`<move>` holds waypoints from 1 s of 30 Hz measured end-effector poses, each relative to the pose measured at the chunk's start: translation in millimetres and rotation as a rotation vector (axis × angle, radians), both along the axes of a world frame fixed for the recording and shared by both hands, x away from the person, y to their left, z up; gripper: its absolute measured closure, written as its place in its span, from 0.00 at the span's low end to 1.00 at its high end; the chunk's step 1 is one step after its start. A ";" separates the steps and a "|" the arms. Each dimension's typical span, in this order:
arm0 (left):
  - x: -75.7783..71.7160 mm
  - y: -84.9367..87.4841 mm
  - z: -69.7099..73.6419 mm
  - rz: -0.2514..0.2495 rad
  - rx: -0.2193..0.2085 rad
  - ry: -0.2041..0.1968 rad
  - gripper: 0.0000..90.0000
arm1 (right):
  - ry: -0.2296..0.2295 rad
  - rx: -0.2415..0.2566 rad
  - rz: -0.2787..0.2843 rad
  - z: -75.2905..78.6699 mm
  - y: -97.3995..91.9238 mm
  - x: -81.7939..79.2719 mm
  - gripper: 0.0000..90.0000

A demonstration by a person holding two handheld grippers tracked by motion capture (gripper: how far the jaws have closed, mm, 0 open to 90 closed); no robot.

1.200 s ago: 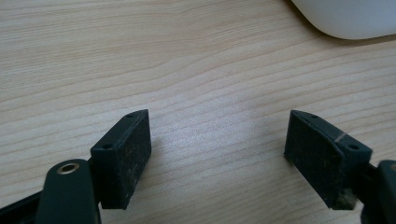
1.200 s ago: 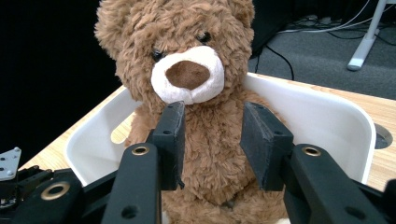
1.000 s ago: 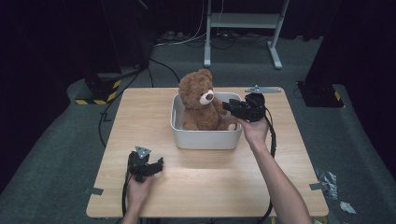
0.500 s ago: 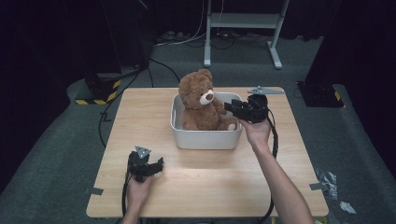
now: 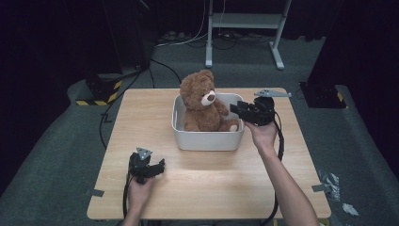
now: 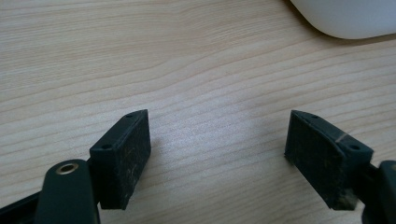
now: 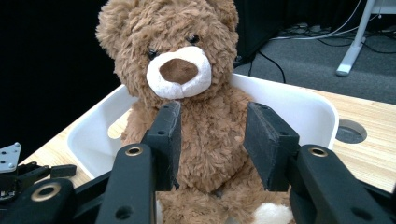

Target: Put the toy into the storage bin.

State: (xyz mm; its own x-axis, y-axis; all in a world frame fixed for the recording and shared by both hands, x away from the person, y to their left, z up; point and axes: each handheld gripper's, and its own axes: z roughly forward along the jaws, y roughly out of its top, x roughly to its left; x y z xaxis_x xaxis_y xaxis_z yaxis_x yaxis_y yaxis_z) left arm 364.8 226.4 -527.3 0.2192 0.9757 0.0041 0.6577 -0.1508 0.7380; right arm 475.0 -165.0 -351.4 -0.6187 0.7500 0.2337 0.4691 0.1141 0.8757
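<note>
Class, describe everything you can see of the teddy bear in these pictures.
The teddy bear is brown and plush, with curly fur, a white muzzle, a dark brown nose, small dark eyes and pale foot pads. It sits upright inside the white bin on the wooden table, facing the right gripper, whose open jaws stand in front of its chest; contact cannot be told.

no readable text, labels, brands, numbers or signs anywhere

one teddy bear (image 5: 203,102), one white tub (image 5: 209,138), two tools.
</note>
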 end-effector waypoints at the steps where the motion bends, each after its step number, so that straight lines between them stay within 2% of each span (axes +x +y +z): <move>1: 0.0 -0.1 0.0 0.000 0.001 0.000 0.25 | 0.004 0.001 0.001 0.0 -1.0 -0.5 0.62; 30: 0.0 -0.3 0.0 -0.001 0.000 -0.001 0.25 | -0.010 0.049 -0.025 0.4 -29.3 -16.1 0.62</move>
State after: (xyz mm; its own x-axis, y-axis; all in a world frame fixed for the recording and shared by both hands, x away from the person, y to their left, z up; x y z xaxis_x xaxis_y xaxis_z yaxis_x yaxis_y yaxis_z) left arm 364.7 226.1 -527.4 0.2205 0.9754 0.0043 0.6570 -0.1518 0.7384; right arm 458.9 -194.3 -351.0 -0.6022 0.7533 0.2645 0.4626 0.0593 0.8846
